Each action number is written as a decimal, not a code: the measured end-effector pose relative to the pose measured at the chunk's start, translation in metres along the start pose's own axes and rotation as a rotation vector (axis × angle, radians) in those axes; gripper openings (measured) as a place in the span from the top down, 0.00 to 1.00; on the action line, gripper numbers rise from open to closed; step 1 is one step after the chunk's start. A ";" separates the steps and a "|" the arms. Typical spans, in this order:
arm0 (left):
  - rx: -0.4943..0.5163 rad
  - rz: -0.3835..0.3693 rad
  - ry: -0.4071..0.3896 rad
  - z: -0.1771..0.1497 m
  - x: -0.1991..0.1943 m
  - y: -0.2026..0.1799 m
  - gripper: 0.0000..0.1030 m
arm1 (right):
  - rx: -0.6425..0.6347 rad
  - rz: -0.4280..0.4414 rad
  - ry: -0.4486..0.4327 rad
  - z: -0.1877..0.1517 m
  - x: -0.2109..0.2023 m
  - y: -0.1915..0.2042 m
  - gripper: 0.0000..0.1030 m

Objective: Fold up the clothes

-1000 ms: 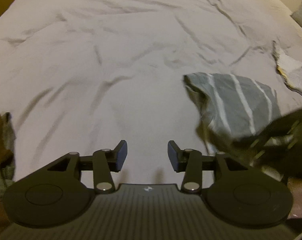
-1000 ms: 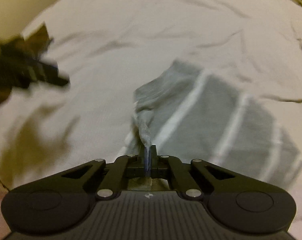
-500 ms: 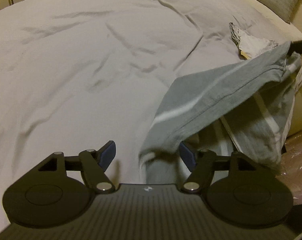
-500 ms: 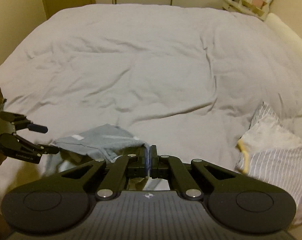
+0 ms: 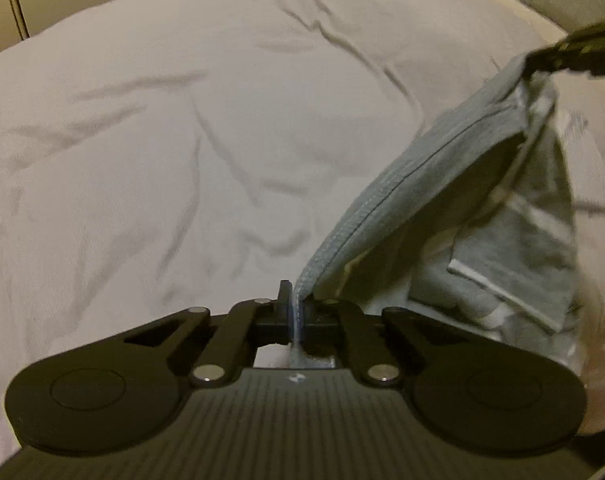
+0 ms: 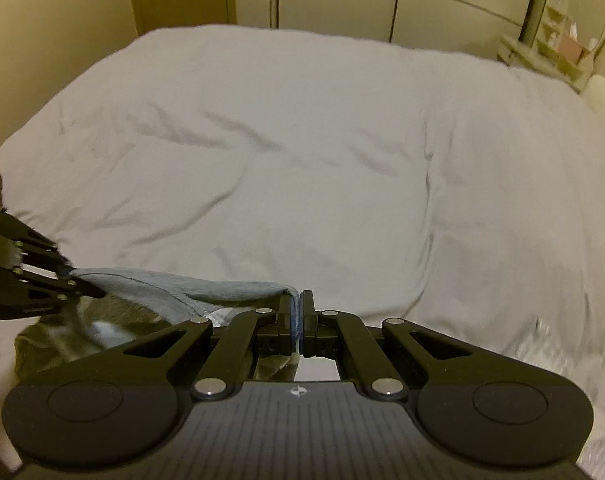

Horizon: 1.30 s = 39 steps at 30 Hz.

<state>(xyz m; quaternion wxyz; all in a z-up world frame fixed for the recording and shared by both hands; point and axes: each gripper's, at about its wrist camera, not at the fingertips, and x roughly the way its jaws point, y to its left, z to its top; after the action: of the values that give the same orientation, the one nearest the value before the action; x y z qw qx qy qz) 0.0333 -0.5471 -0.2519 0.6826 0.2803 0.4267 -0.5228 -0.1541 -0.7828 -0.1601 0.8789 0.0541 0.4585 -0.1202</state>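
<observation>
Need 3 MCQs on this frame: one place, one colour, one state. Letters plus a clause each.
1. Where is the grey striped garment?
A. flat on the bed
B. held up between both grippers
C. on the shelf

2. What colour are the garment's stripes?
A. white
B. red
C. black

3. How is the left gripper?
A. wide open
B. shut on nothing
C. shut on the garment's hem

Key:
1 B: the hem runs taut from the left gripper to the right gripper, above the bed cover.
2 A: pale bands cross the hanging grey cloth in the left wrist view.
3 C: the hem is pinched between its closed fingers.
</observation>
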 end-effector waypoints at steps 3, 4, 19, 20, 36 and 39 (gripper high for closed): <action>-0.026 0.012 -0.001 0.020 0.002 0.008 0.94 | 0.011 -0.034 0.038 0.005 0.027 -0.016 0.90; -0.034 0.016 -0.002 0.026 0.002 0.011 0.94 | 0.026 -0.039 0.044 0.003 0.031 -0.018 0.86; -0.131 0.047 0.092 0.015 0.023 0.050 0.94 | 0.097 0.074 0.216 -0.109 0.084 0.082 0.40; -0.139 0.046 0.089 0.012 0.021 0.051 0.89 | 0.107 0.075 0.218 -0.109 0.087 0.081 0.56; -0.071 -0.072 0.135 -0.037 0.015 0.008 0.90 | 0.209 -0.049 0.211 -0.105 0.021 -0.018 0.95; -0.069 -0.059 0.108 -0.044 -0.006 0.001 0.93 | 0.265 -0.037 0.225 -0.114 0.020 -0.017 0.93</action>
<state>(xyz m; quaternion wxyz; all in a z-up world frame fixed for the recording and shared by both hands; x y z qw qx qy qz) 0.0203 -0.5071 -0.2677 0.6523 0.2717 0.4888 -0.5116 -0.2374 -0.7788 -0.2419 0.8049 0.1742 0.5348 -0.1892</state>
